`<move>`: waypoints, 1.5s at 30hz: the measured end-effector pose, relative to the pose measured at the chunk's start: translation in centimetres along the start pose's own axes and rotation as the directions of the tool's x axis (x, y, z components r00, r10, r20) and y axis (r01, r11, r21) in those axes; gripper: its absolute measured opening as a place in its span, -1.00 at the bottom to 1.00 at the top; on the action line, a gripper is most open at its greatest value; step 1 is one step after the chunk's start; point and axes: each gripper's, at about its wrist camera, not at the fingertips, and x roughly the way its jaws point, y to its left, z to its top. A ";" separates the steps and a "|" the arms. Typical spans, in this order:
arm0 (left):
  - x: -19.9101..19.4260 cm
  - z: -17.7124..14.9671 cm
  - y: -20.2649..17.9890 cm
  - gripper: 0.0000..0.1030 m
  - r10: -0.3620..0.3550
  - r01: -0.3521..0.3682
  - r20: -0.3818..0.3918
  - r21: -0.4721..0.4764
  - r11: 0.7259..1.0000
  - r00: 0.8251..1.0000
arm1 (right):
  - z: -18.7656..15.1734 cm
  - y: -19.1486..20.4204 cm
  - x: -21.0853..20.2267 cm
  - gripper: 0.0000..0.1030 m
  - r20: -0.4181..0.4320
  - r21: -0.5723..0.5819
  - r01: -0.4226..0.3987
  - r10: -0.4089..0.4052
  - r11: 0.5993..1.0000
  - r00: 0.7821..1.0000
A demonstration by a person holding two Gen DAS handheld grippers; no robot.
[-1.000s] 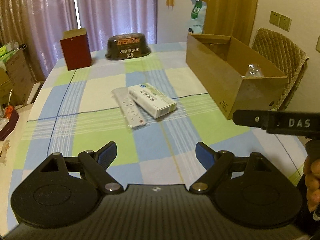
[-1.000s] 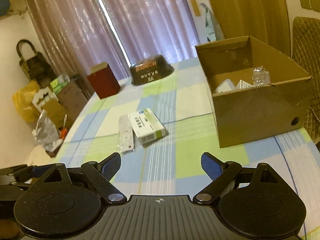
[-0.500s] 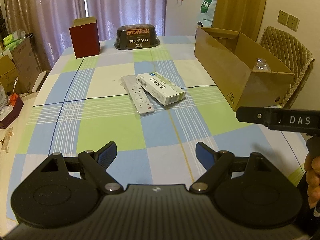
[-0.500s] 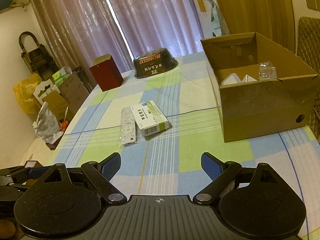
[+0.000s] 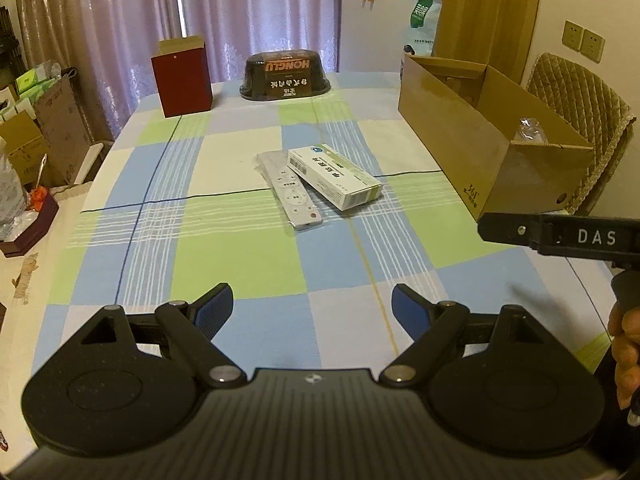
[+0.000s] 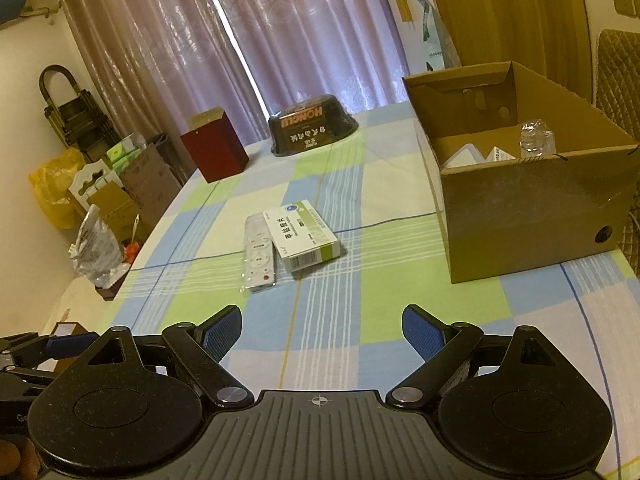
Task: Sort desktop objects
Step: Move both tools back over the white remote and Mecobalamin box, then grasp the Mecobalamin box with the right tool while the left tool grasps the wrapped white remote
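A white remote control [image 5: 292, 194] [image 6: 259, 254] lies mid-table, touching a white and green medicine box [image 5: 334, 176] [image 6: 306, 238] on its right. An open cardboard box [image 5: 480, 140] [image 6: 532, 204] stands at the right, holding a clear plastic bottle [image 6: 536, 138] and white packets. My left gripper [image 5: 312, 312] is open over the near table, well short of the remote, nothing between its fingers. My right gripper [image 6: 322, 332] is open too, also short of both objects. The right gripper's side [image 5: 560, 236] shows at the right of the left wrist view.
At the far end of the checked tablecloth [image 5: 240, 256] stand a dark red box [image 5: 182, 78] [image 6: 214, 150] and an upturned dark bowl [image 5: 285, 74] [image 6: 312, 124]. A padded chair [image 5: 580, 104] sits behind the cardboard box. Bags and cartons [image 6: 104, 196] crowd the floor left of the table.
Both grippers have pulled back and risen a little, so the table objects look farther off and more level. Jaws stay open. Nothing on the table has moved.
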 end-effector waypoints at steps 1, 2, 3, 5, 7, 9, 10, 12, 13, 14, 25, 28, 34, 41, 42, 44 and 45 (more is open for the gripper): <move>-0.1 0.0 0.0 0.63 0.002 -0.002 0.000 0.003 1.000 1.000 | 0.0 0.0 -0.1 0.75 0.000 0.000 0.000 0.000 1.000 1.000; -0.2 0.0 0.0 0.63 0.003 -0.003 0.001 0.005 1.000 1.000 | 0.0 -0.1 -0.2 0.75 0.002 -0.001 0.001 -0.001 1.000 1.000; -0.2 0.1 0.1 0.63 0.004 -0.004 0.002 0.003 1.000 1.000 | 0.0 -0.1 -0.3 0.75 0.003 -0.002 0.001 -0.001 1.000 1.000; -0.2 0.1 0.3 0.63 0.006 -0.006 0.004 -0.002 1.000 1.000 | -0.1 -0.1 -0.3 0.75 0.001 -0.012 0.001 -0.001 1.000 1.000; 0.0 0.1 0.6 0.64 0.011 -0.011 0.005 -0.008 1.000 1.000 | -0.1 0.1 -0.3 0.75 -0.001 -0.029 -0.001 0.001 1.000 1.000; 0.2 0.2 1.0 0.64 0.015 -0.015 0.004 -0.016 1.000 1.000 | -0.1 0.3 -0.1 0.75 -0.009 -0.045 -0.005 0.005 0.999 1.000; 0.4 0.1 1.2 0.63 0.018 -0.018 0.004 -0.019 1.000 1.000 | -0.1 0.4 0.1 0.75 -0.014 -0.054 -0.009 0.008 0.999 1.000; 0.8 0.1 1.6 0.63 0.022 -0.022 0.002 -0.025 0.999 1.000 | -0.1 0.7 0.5 0.75 -0.028 -0.076 -0.019 0.017 0.997 0.999; 1.1 0.1 1.9 0.63 0.022 -0.022 -0.001 -0.029 0.999 1.000 | -0.1 0.9 0.7 0.75 -0.034 -0.088 -0.025 0.022 0.996 0.999; 1.4 0.0 2.1 0.63 0.023 -0.023 -0.003 -0.033 0.999 1.000 | 0.0 1.0 1.0 0.75 -0.038 -0.102 -0.032 0.029 0.994 0.999; 6.2 0.8 3.9 0.63 0.020 -0.021 -0.026 -0.029 0.999 0.999 | 3.5 1.9 8.2 0.75 -0.078 -0.227 -0.076 0.060 0.971 0.995; 7.6 1.3 4.6 0.63 0.013 -0.014 -0.026 -0.037 0.999 1.000 | 4.4 1.9 10.9 0.75 -0.102 -0.253 -0.086 0.062 0.964 0.993; 10.4 2.5 5.3 0.63 -0.009 0.009 -0.025 -0.012 1.000 1.000 | 5.6 2.0 15.5 0.75 -0.138 -0.296 -0.103 0.064 0.950 0.988; 13.0 3.5 5.9 0.63 -0.026 0.026 -0.012 -0.004 1.000 1.000 | 6.1 1.4 20.0 0.75 -0.190 -0.314 -0.108 0.049 0.943 0.981; 13.2 3.5 6.1 0.63 -0.031 0.031 -0.015 -0.013 0.999 0.999 | 6.2 1.4 20.6 0.75 -0.194 -0.312 -0.108 0.048 0.944 0.980; 13.8 3.4 6.4 0.63 -0.041 0.040 -0.032 -0.030 0.999 0.999 | 6.4 1.2 21.5 0.74 -0.203 -0.309 -0.111 0.048 0.945 0.978; 14.1 3.3 6.5 0.63 -0.044 0.042 -0.048 -0.037 0.998 0.998 | 6.5 1.1 21.9 0.74 -0.209 -0.306 -0.115 0.051 0.945 0.977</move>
